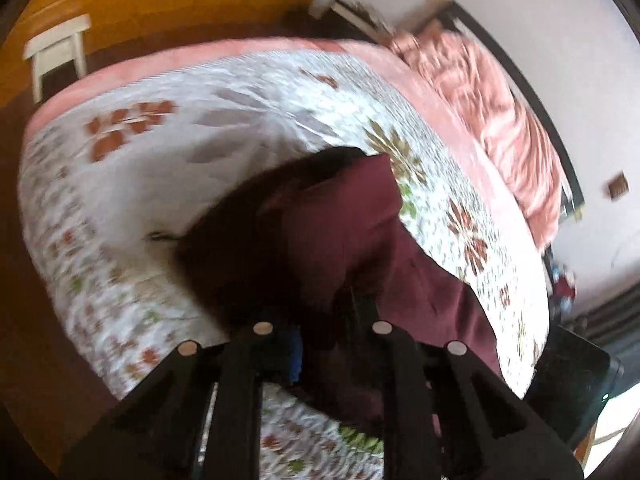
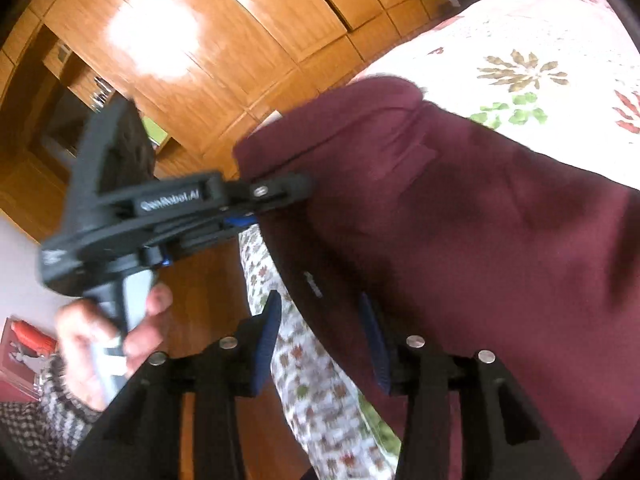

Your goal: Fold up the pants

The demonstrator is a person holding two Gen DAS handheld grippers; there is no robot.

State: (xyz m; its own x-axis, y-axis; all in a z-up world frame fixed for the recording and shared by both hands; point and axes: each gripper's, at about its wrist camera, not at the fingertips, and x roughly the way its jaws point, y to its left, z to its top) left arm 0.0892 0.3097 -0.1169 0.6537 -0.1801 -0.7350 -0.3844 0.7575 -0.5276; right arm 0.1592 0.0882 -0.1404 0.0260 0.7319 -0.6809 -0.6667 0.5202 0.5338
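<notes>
Maroon pants (image 1: 352, 232) hang lifted over the floral bedspread (image 1: 168, 152). In the left wrist view my left gripper (image 1: 324, 320) is shut on a bunched part of the fabric. In the right wrist view the pants (image 2: 480, 216) fill the right side, and the left gripper (image 2: 280, 188) shows from the side, clamped on the pants' edge. My right gripper (image 2: 320, 332) stands open with blue pads (image 2: 268, 332), and the pants' lower edge passes between its fingers without being pinched.
The bed has a pink blanket (image 1: 500, 112) bunched at its far side. A white stool (image 1: 56, 52) stands on the wooden floor beyond the bed. Wooden wardrobe doors (image 2: 240, 40) line the wall. A hand (image 2: 108, 340) holds the left gripper's handle.
</notes>
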